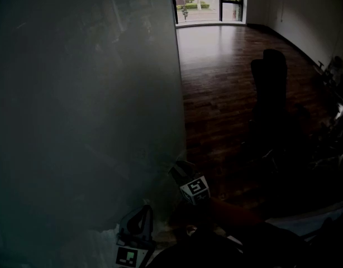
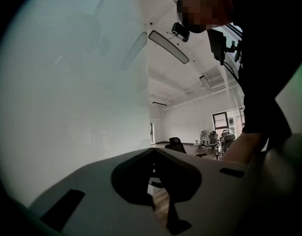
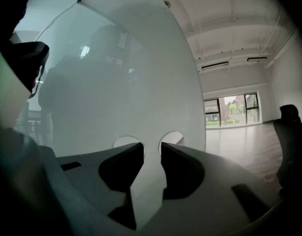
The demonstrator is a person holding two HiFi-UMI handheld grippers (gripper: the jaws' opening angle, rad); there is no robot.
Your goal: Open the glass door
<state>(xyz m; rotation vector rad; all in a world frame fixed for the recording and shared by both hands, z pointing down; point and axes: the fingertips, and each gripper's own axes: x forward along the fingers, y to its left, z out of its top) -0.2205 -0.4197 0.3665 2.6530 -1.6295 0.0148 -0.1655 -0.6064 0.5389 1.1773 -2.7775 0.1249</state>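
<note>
In a dim room with a dark wooden floor (image 1: 227, 94) and one black office chair (image 1: 269, 88), one frosted glass door (image 1: 87, 94) is standing at left, the right hand-held gripper (image 3: 151, 151) apparently clamping a pale strip (image 3: 147, 195) on it while the left hand-held gripper (image 2: 153, 151) is hanging clenched, empty.
</note>
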